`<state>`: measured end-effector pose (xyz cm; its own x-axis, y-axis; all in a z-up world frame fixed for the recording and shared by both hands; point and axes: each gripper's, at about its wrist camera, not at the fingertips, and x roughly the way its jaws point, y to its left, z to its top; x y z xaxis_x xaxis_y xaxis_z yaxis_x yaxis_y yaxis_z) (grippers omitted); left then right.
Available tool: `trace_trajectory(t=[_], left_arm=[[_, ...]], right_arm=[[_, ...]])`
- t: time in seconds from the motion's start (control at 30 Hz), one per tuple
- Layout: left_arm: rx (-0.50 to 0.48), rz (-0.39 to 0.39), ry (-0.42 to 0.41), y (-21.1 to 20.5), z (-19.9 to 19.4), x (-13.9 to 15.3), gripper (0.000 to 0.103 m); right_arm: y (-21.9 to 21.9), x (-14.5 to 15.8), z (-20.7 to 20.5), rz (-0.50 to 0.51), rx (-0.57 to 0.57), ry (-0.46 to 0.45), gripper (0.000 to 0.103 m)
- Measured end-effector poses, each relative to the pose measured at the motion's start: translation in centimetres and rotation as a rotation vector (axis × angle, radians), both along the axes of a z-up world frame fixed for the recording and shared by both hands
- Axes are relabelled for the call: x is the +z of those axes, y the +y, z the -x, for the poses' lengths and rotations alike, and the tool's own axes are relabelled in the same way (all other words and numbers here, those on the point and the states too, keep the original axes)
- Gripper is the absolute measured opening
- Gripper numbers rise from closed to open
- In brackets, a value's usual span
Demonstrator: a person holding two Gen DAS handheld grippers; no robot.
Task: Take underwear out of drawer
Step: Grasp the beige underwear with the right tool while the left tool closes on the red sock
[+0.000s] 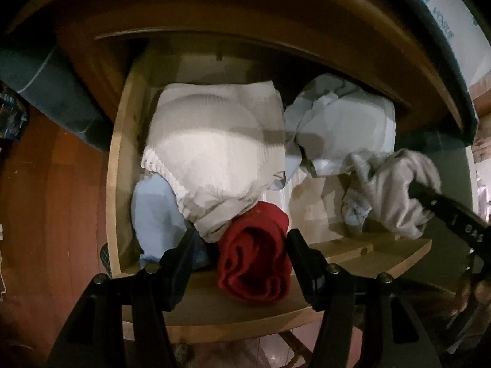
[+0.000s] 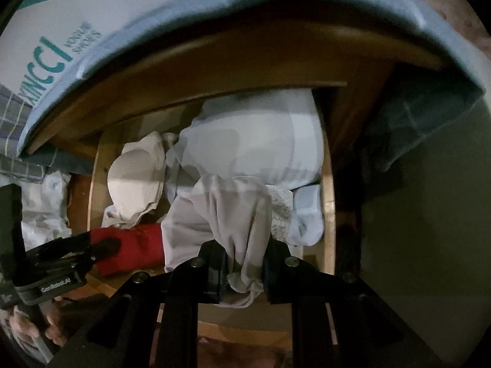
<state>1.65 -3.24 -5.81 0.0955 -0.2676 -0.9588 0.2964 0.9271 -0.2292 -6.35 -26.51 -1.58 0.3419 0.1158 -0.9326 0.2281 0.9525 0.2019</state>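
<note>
Step in hand: lifting 1 grey underwear (image 2: 233,224) clear of the drawer (image 1: 116,184), by the look of the cloth hanging bunched from the right gripper (image 2: 245,273).
Right jaws: clamped together on the grey underwear, cloth squeezed between both pads at lower centre of the right wrist view.
Left jaws: standing apart around the red garment (image 1: 254,251), 1 finger on each side at lower centre of the left wrist view; cannot tell whether the pads press on it.
Left gripper (image 1: 239,245): poised over the front edge of the drawer.
Where the underwear is: at right of the left wrist view, draped from the right gripper above the drawer's front right part, lower folds close to the contents or brushing them.
Next move, judged: carrying the grey piece up and outward past the front rim without snagging the pale blue pile (image 1: 340,128) near it.
Drawer contents: white ribbed garment (image 1: 214,150) at centre, light blue item (image 1: 153,211) at lower left, red garment at the front, pale blue pile at upper right, pale wooden floor bare between them.
Above the drawer: wooden top edge, with a white printed bag (image 2: 61,46) lying on it at upper left of the right wrist view.
</note>
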Motion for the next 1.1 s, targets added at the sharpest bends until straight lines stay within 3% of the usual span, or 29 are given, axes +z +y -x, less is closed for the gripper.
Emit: trace_trajectory(t=[0.17,0.57,0.67,0.73,0.97,1.1], left_arm=[[0.000,-0.023,0.025,-0.5,-0.1,-0.9,0.060],[0.091,-0.003,0.072,-0.2,-0.7,-2.2,0.059],[0.084,0.002,0.055,0.1,-0.5,-1.8,0.038],[0.061,0.001,0.041,-0.2,-0.2,-1.6,0.030],[0.003,-0.027,-0.027,-1.2,0.9,-0.6,0.024],[0.025,0.011,-0.026,-0.4,0.6,0.0,0.024]], right_arm=[[0.4,0.3,-0.1,0.021,0.021,-0.010,0.016],[1.9,-4.5,-0.5,-0.047,0.026,0.046,0.016],[2.1,-4.8,-0.5,-0.052,0.033,0.054,0.016],[2.2,-5.1,-0.5,-0.052,0.036,0.058,0.016],[2.8,-5.6,-0.8,-0.031,0.052,0.064,0.016],[2.8,-5.9,-1.0,-0.040,0.046,0.067,0.016]])
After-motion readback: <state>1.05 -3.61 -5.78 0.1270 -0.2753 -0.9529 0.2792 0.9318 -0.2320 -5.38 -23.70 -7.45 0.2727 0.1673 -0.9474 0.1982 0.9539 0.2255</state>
